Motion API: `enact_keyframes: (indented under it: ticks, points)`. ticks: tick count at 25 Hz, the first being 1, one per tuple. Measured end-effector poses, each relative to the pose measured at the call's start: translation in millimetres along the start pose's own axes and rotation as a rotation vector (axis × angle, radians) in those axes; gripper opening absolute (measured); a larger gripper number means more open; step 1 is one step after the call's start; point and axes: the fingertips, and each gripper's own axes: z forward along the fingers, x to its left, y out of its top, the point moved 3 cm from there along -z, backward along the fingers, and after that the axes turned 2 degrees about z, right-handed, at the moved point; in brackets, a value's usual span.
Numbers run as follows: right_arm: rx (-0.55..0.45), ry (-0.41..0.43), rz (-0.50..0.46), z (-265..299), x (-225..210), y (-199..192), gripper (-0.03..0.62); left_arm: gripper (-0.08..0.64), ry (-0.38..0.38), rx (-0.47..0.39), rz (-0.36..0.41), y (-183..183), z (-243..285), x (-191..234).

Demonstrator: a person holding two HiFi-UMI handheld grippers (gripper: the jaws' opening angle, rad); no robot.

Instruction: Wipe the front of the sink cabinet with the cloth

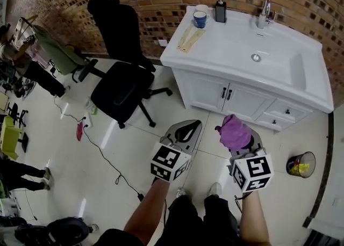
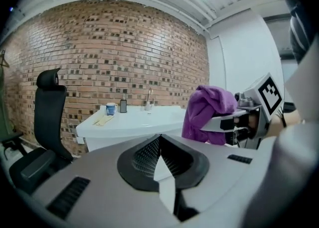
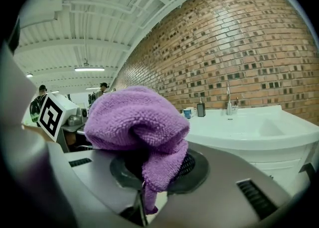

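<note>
now, my right tool (image 1: 243,144) clenched on purple cloth (image 1: 234,131), which is bunched over tool tip. my left tool (image 1: 184,130) pressed together, nothing in it. sink cabinet (image 1: 207,93) front lies straight ahead of both tools, near but apart, not yet touched. its long face runs side to side across me. right tool looks nearer cabinet front, so i judge it leads: forward, cloth onto face.
</note>
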Motion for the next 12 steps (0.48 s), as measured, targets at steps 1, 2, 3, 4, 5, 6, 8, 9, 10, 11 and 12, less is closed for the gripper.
enact_keyframes:
  ticks: [1,2,3,4,5,6,8,9,10,11,12]
  points:
    - [-0.001,-0.011,-0.003,-8,9,4,0.06,0.005,-0.006,-0.001,-0.011,3,-12,-2]
    - [0.001,-0.021,-0.007,-15,20,7,0.06,0.005,-0.014,-0.004,-0.024,5,-24,-4]
    - [0.006,-0.03,-0.01,-22,31,9,0.06,0.005,-0.022,-0.007,-0.037,6,-36,-5]
    - [0.008,-0.037,-0.007,-30,42,10,0.06,0.005,-0.031,-0.009,-0.049,7,-49,-7]
    - [0.006,-0.043,0.003,-37,53,11,0.06,0.005,-0.041,-0.011,-0.058,7,-61,-8]
    - [-0.001,-0.049,0.018,-44,63,13,0.06,0.005,-0.05,-0.013,-0.064,8,-73,-9]
    - [-0.02,-0.07,0.05,-57,81,18,0.06,0.005,-0.075,-0.019,-0.067,12,-97,-13]
    - [-0.028,-0.08,0.062,-63,90,20,0.06,0.005,-0.09,-0.024,-0.064,14,-109,-15]
    - [-0.036,-0.087,0.074,-69,100,21,0.06,0.005,-0.103,-0.028,-0.058,16,-122,-17]
    - [-0.043,-0.087,0.084,-73,110,22,0.06,0.005,-0.112,-0.033,-0.054,17,-134,-17]
    - [-0.051,-0.083,0.092,-77,120,23,0.06,0.005,-0.119,-0.04,-0.052,18,-145,-17]
